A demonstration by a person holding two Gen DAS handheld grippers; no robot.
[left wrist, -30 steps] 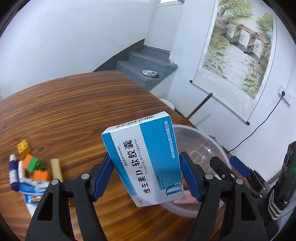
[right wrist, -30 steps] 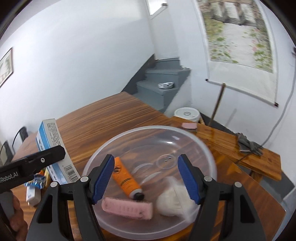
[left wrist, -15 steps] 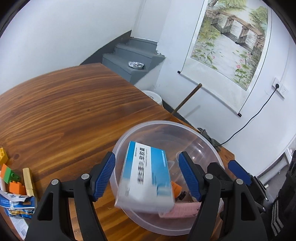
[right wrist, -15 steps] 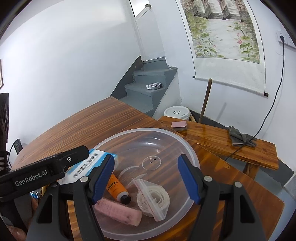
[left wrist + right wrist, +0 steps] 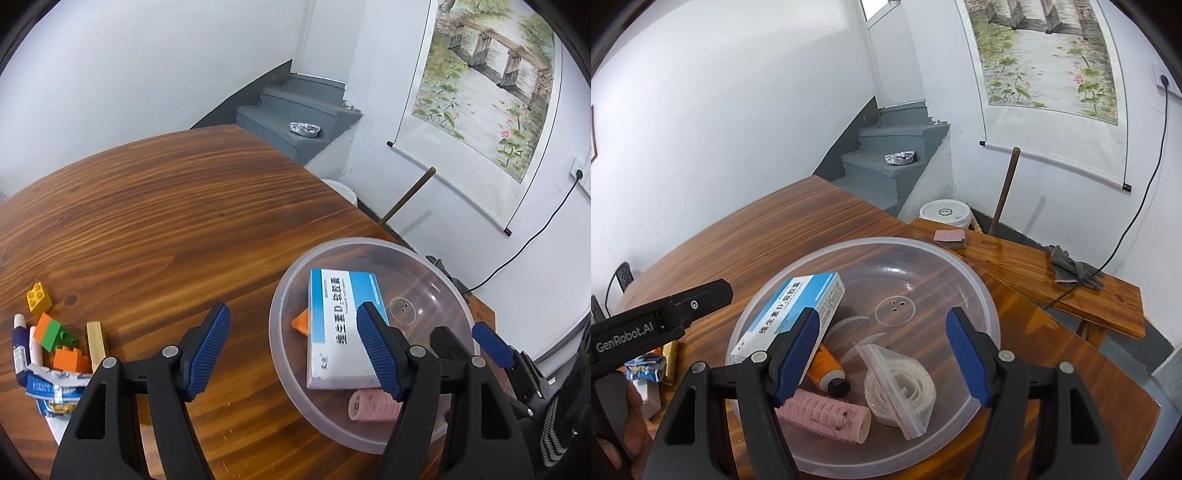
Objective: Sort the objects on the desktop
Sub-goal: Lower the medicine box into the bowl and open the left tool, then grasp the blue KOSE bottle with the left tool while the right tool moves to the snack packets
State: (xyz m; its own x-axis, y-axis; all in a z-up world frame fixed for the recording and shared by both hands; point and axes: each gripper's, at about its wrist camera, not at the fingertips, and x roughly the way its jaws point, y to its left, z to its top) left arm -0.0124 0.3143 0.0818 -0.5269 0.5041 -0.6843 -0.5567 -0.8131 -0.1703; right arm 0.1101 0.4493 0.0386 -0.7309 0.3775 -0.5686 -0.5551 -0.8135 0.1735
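A clear plastic bowl point(image 5: 436, 266) point(image 5: 979, 284) sits near the table's right edge. In it lie a blue-and-white medicine box point(image 5: 338, 325) point(image 5: 798, 302), an orange tube point(image 5: 825, 367), a pink hair roller point(image 5: 827, 413) point(image 5: 373, 406) and a zip bag with a white roll point(image 5: 901, 384). My left gripper point(image 5: 295, 350) is open and empty, just left of the bowl. My right gripper point(image 5: 882, 350) is open and empty above the bowl's near side.
On the table's left lie a yellow brick point(image 5: 38, 297), orange and green bricks point(image 5: 55, 334), a gold bar point(image 5: 95, 341), small tubes point(image 5: 20, 343) and a blue snack packet point(image 5: 55, 387). A wooden bench point(image 5: 1052, 273) with a grey glove point(image 5: 1071, 266) stands beyond the table.
My left gripper opened and let go of the medicine box, which dropped into the bowl and now lies flat. The left gripper then drew back to the left.
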